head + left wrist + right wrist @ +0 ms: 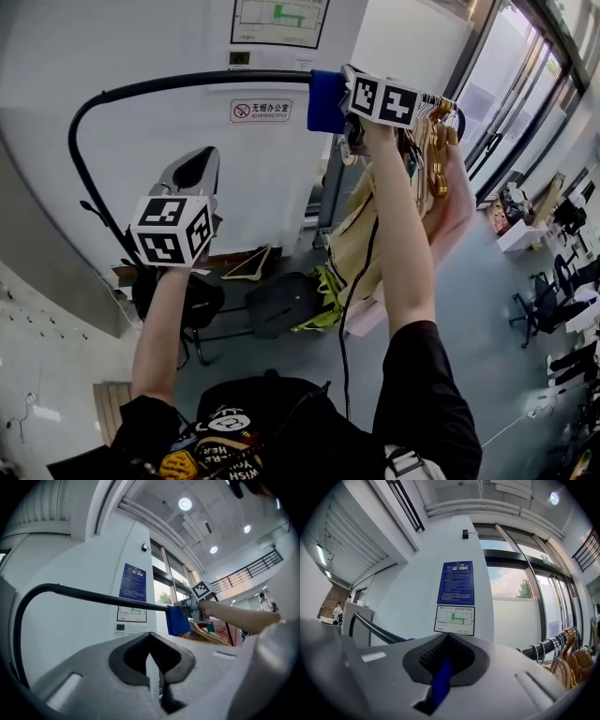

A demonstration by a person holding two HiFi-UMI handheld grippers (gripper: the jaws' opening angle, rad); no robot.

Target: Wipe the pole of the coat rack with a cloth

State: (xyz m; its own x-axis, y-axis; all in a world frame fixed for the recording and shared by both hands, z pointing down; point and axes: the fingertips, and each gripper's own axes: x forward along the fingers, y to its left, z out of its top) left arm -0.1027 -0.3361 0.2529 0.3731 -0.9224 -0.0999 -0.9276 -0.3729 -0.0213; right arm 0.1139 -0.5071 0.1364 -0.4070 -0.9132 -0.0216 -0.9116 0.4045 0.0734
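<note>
The coat rack's black pole [178,86] rises at the left, bends and runs level across the top. A blue cloth [326,101] is wrapped over the level part, and my right gripper [345,105] is shut on it up at the pole. In the right gripper view a strip of the blue cloth [442,679] shows between the closed jaws of the right gripper [446,644]. My left gripper [197,157] is held lower and to the left, below the pole and apart from it. In the left gripper view, the left gripper [150,644] is shut on nothing, facing the pole [93,597] and the cloth [177,619].
Wooden hangers with clothes [433,141] crowd the pole right of the cloth, and the hangers [567,660] also show in the right gripper view. A white wall with a sign [261,111] stands behind. Black bags [281,302] and a loose hanger [248,265] lie on the floor below.
</note>
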